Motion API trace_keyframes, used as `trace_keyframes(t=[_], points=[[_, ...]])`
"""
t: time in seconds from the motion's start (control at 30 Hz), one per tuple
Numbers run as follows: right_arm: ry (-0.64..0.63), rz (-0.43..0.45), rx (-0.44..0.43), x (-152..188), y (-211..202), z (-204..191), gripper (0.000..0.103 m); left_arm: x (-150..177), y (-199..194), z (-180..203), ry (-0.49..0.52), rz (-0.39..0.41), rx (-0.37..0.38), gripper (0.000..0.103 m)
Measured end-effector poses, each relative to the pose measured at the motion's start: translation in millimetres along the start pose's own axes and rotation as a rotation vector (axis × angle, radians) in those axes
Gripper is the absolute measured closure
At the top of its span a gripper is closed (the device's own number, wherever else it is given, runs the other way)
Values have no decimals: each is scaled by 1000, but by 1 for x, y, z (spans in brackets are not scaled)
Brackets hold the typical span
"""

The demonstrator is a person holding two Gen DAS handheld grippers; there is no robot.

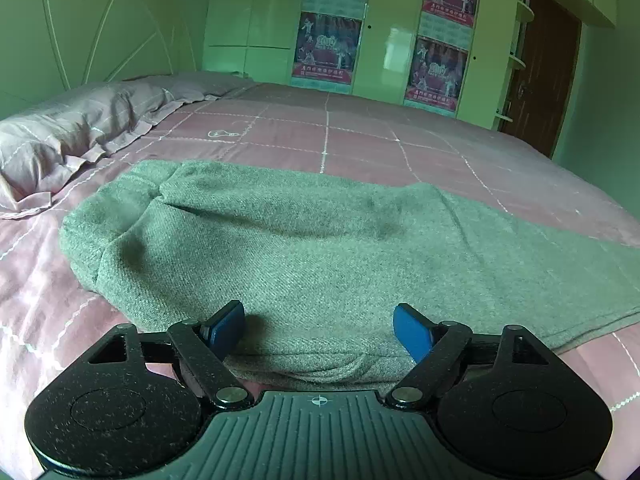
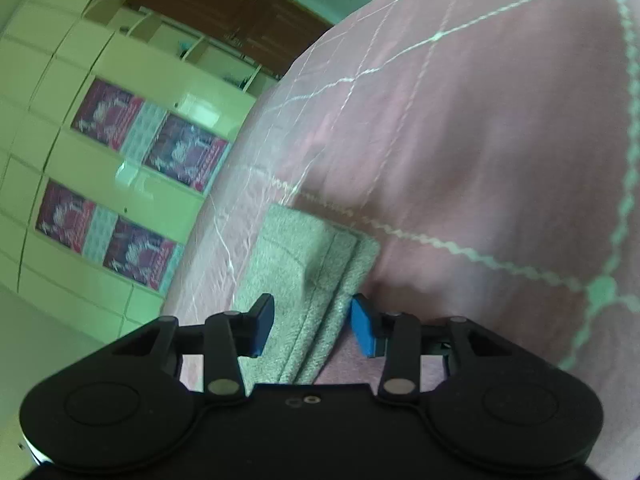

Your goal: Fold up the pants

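Looking forward from the left wrist camera, the left tongs (image 1: 319, 332) hover low over the near edge of a pair of grey-green pants (image 1: 320, 248), their two blue pads (image 1: 412, 334) spread wide apart with nothing between them. The pants lie across a bed covered by a pink sheet (image 1: 360, 140) crossed with thin white stitched lines. The fabric looks thick and towel-like; it is bunched and doubled over at the left end and stretches out flatter toward the right edge of the view. A pale lilac pillow (image 1: 72, 136) lies at the head of the bed on the left, well apart from the pants. Behind the bed stands a pale green wardrobe (image 1: 384, 32) with dark red posters (image 1: 326, 48) on its doors, and a brown door (image 1: 548, 76) is at the far right. In the right wrist view, which is tilted, the right tongs (image 2: 312, 322) are also parted, one blue pad on each side of a hemmed end of the pants (image 2: 304, 264). This end shows layered edges with a stitched seam, lying on the pink sheet (image 2: 480, 140). Whether the pads touch the cloth cannot be told. The wardrobe (image 2: 80, 160) and its posters (image 2: 188, 152) fill the left side.
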State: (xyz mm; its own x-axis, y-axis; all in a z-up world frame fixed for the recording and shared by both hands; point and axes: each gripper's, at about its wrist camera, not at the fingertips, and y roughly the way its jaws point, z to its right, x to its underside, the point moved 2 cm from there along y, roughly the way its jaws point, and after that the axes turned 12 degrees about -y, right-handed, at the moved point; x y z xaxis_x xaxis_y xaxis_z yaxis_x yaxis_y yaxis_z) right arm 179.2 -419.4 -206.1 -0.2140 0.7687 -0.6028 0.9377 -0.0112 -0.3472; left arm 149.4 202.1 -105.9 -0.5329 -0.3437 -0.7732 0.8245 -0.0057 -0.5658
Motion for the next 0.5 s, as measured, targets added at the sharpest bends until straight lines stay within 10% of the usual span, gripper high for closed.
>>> trace_keyframes(t=[0.03,0.5], points=[[-27,-26,-2,0,4,-3,102,1,1,1,7,-1,-4,20],[-24,-30,-15,9,-6,3,94,-16,-5,44,62,3,28,18]])
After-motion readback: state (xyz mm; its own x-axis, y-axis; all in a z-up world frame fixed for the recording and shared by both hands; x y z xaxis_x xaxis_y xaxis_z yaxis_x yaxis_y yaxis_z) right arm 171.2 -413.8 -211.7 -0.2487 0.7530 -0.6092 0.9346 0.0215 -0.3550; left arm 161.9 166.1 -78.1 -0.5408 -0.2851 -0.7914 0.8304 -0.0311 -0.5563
